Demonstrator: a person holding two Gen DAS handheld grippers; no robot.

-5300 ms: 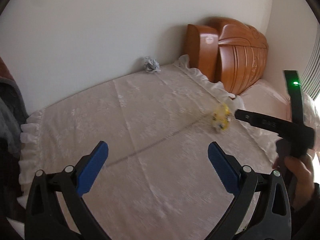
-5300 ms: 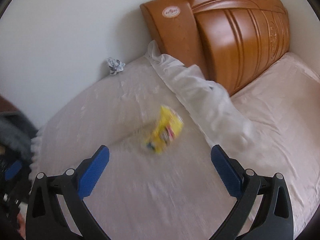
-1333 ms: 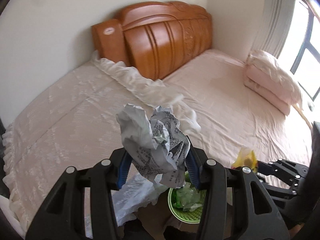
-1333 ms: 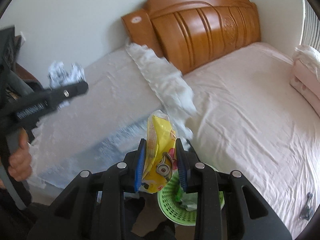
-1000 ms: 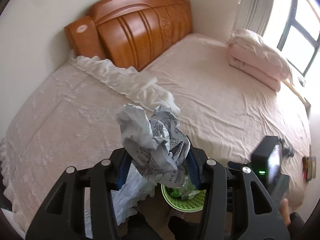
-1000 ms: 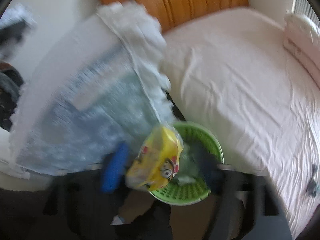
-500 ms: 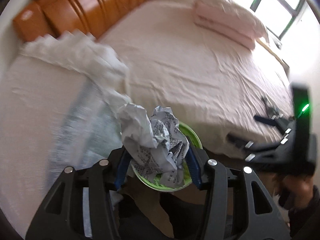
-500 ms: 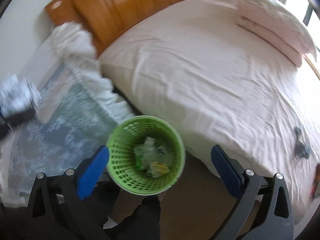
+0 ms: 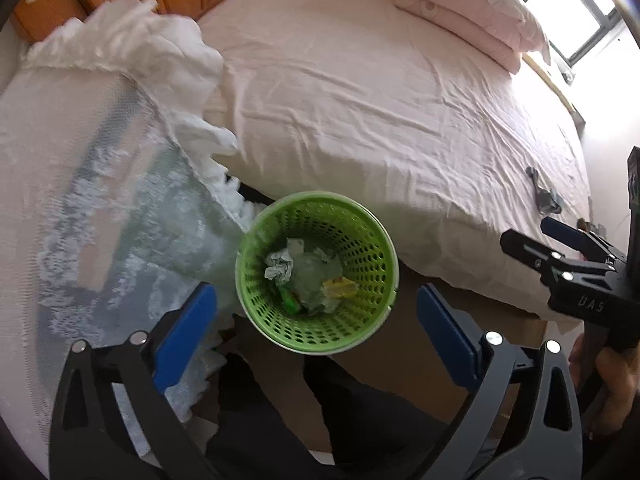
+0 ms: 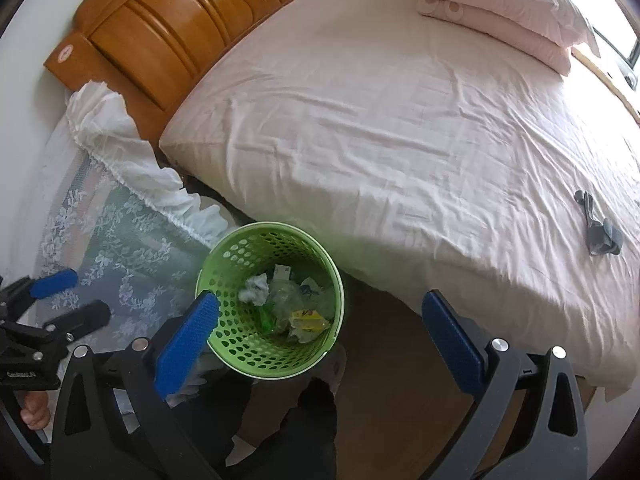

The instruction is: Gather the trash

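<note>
A green perforated trash basket (image 9: 376,240) stands on the floor beside the bed; it also shows in the right wrist view (image 10: 320,248). Inside lie a crumpled newspaper ball (image 9: 279,265) (image 10: 253,289), a yellow snack wrapper (image 9: 339,287) (image 10: 306,319) and clear plastic. My left gripper (image 9: 316,322) is open and empty, above the basket's near side. My right gripper (image 10: 318,334) is open and empty, above the basket and slightly to its right. The right gripper also appears at the right edge of the left wrist view (image 9: 560,248), and the left gripper at the left edge of the right wrist view (image 10: 60,300).
A bed with a pink sheet (image 10: 400,120), folded pink pillows (image 10: 500,8) and a wooden headboard (image 10: 180,28) fills the far side. A white lace-covered surface (image 9: 80,200) is on the left. A small grey object (image 10: 600,228) lies on the bed. The person's dark legs (image 9: 300,420) are below.
The left gripper has opened and dropped the crumpled newspaper ball into the basket. The right gripper, which released the yellow wrapper earlier, stays open above the basket.
</note>
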